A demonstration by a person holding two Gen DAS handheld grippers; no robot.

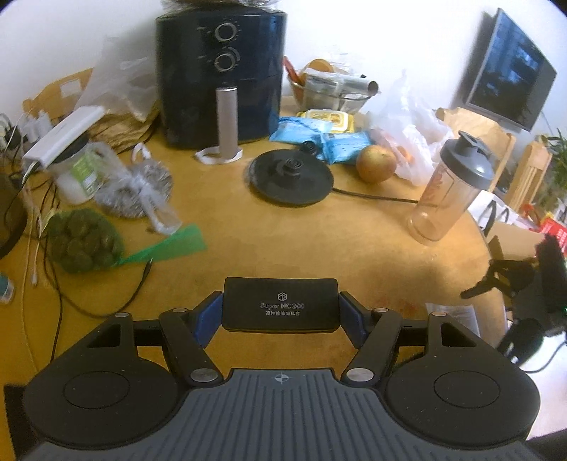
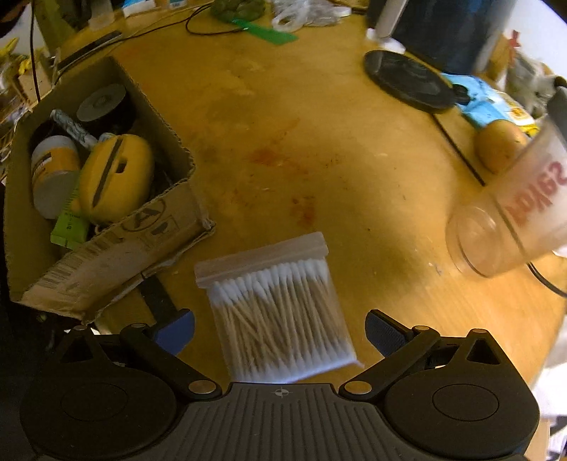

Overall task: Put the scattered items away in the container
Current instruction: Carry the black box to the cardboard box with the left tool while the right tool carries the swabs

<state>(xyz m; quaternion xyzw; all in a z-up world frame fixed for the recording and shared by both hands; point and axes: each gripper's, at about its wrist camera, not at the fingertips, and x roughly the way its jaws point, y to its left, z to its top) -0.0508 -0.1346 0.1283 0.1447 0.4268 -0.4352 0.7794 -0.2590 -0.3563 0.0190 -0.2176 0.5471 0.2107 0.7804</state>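
Gripping smooth rectangular black case (image 1: 280,304)

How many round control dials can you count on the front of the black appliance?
2. Both sit on the black appliance: the upper dial near its top edge, the lower dial directly beneath. No others show.

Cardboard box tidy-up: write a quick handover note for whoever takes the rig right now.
Left claw: shut on a black case, held above the table.
Right claw: open over the bag of cotton swabs, pads not touching it.
Cardboard box: already holds a yellow case, a white bottle and a grey tin.
Left to do: box the black case, then grip and box the swabs.
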